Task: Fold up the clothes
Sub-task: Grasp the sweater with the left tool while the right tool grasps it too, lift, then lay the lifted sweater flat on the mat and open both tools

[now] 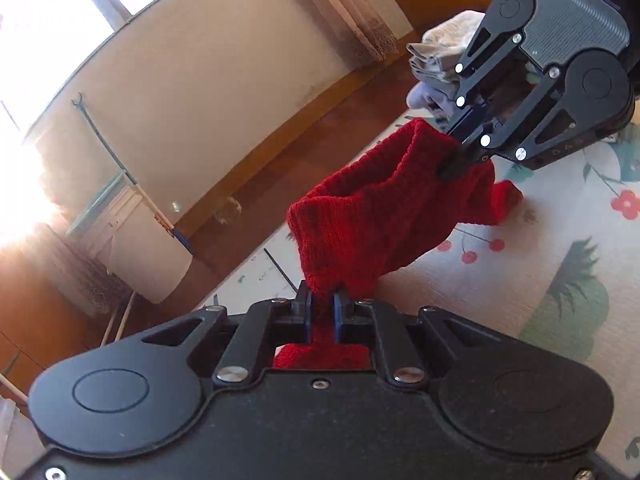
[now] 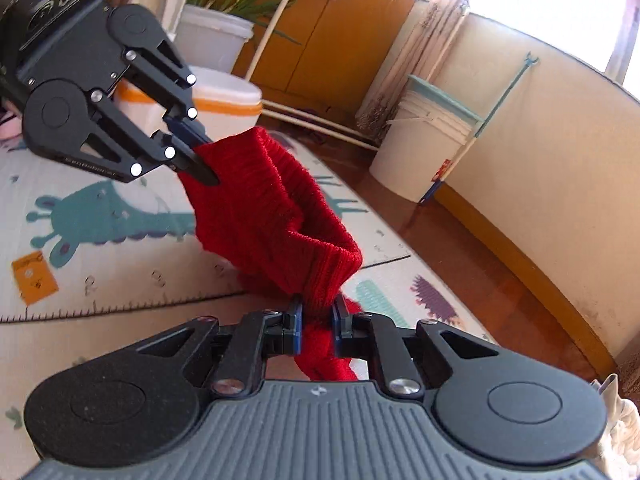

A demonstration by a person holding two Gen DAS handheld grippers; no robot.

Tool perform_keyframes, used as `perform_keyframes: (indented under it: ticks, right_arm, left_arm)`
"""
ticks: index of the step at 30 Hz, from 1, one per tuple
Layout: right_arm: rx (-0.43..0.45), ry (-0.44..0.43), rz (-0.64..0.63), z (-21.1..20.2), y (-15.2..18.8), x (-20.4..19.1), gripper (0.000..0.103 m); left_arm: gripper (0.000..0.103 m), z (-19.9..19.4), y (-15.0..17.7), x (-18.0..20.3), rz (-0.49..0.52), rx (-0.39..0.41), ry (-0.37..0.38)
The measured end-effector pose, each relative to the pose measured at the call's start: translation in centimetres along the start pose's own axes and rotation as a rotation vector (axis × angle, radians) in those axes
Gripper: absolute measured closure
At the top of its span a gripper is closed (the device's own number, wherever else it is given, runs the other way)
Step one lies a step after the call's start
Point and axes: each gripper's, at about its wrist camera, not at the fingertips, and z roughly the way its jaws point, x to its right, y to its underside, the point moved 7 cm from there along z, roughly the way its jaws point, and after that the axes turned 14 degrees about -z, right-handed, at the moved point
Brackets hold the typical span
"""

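Two hand-held grippers, left [image 1: 322,300] and right [image 2: 318,306], each clamp the red knit garment [image 1: 372,216] stretched between them.

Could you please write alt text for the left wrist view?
Two black grippers, the left gripper near the camera and the right gripper beyond, each pinch a red knitted garment held above a patterned play mat.

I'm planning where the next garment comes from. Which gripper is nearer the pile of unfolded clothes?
Right. The right gripper sits just in front of the clothes pile, while the left gripper holds the red knit garment farther back.
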Motion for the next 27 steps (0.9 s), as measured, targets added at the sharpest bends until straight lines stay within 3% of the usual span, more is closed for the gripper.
perform_keyframes:
  ticks: [4,8,10,17,27]
  right_arm:
    - [-0.066,-0.155,-0.088,-0.8,3.4,-8.0,0.088]
    - [-0.099,-0.236,-0.129,-2.1,4.3,-13.5,0.088]
    - [-0.108,-0.25,-0.132,-2.7,4.4,-14.7,0.088]
    - [-0.132,-0.294,-0.173,-5.3,4.8,-17.8,0.088]
    - [-0.18,-0.491,-0.27,-10.6,6.5,-25.7,0.088]
  left_arm:
    - [0.095,-1.2,6.1,5.1,0.075,-0.097,0.107]
    - [0.095,-2.8,9.0,9.8,0.198,-0.129,0.188]
    - [0.095,-3.9,10.1,11.5,0.28,-0.118,0.209]
    - [0.095,-5.7,12.7,15.0,0.358,-0.132,0.313]
    - [0.095,-10.7,17.2,20.7,0.441,-0.204,0.477]
